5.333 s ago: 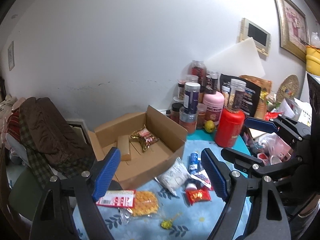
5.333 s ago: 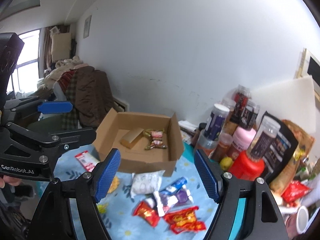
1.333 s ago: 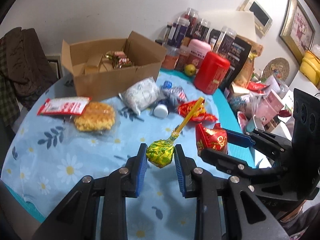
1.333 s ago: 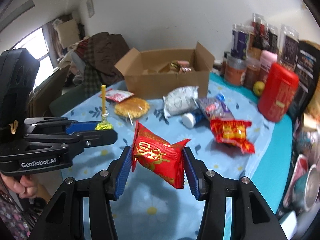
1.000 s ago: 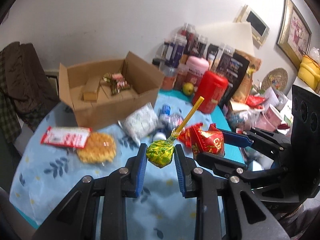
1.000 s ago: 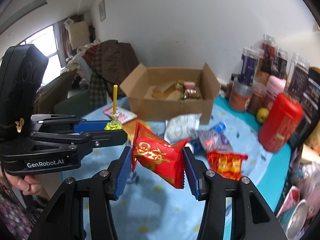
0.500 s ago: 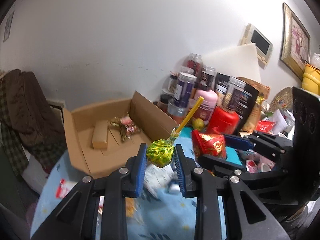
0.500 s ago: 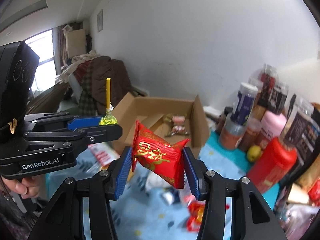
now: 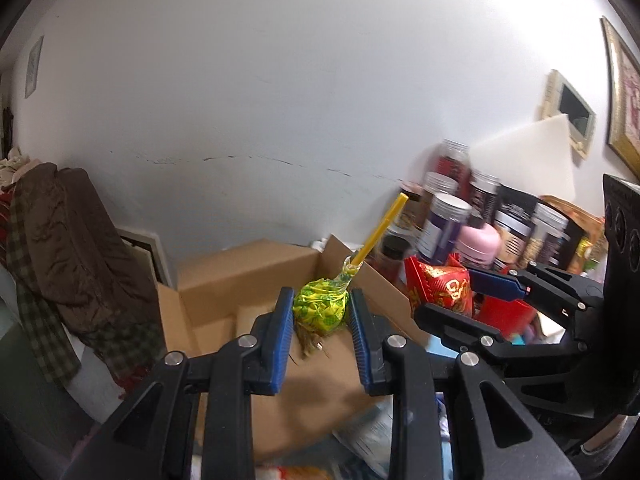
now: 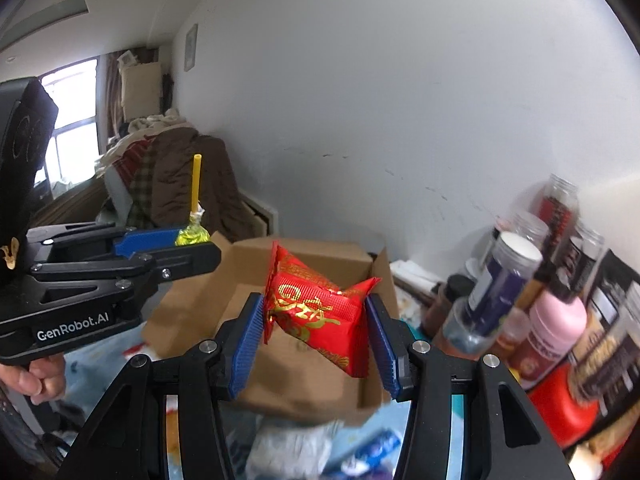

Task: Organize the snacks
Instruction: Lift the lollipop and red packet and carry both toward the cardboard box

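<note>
Left wrist view
- Left gripper [image 9: 320,312]: clamped on the wrapped head of a green-and-yellow lollipop [image 9: 320,307]; the yellow stick slants up to the right.
- Right gripper [image 9: 452,294]: seen from the side, at the right, pinching a red snack packet [image 9: 438,290].
- Cardboard box [image 9: 248,268]: open, just beyond and below the lollipop, towards the far edge of the tabletop by the wall.
- Jars and bottles [image 9: 448,216]: crowded along the far right edge of the tabletop.

Right wrist view
- Right gripper [image 10: 316,320]: jaws pressed on both sides of the red snack packet [image 10: 316,308], which hangs in front of the cardboard box [image 10: 320,256].
- Left gripper [image 10: 192,242]: level with it at the left, with the lollipop [image 10: 193,235] in its tip; a hand [image 10: 34,374] holds its handle.

Step in hand
- Judgement: both snacks are being carried to the box; neither is over the opening for certain.
- Next move: bring each gripper above the box floor, lower, then let go, keeping the grippers from bumping.

Hard to make out
- Box contents: mostly hidden behind the held snacks.
- Tabletop: blurred at the bottom of both views; the loose packets there cannot be identified.
</note>
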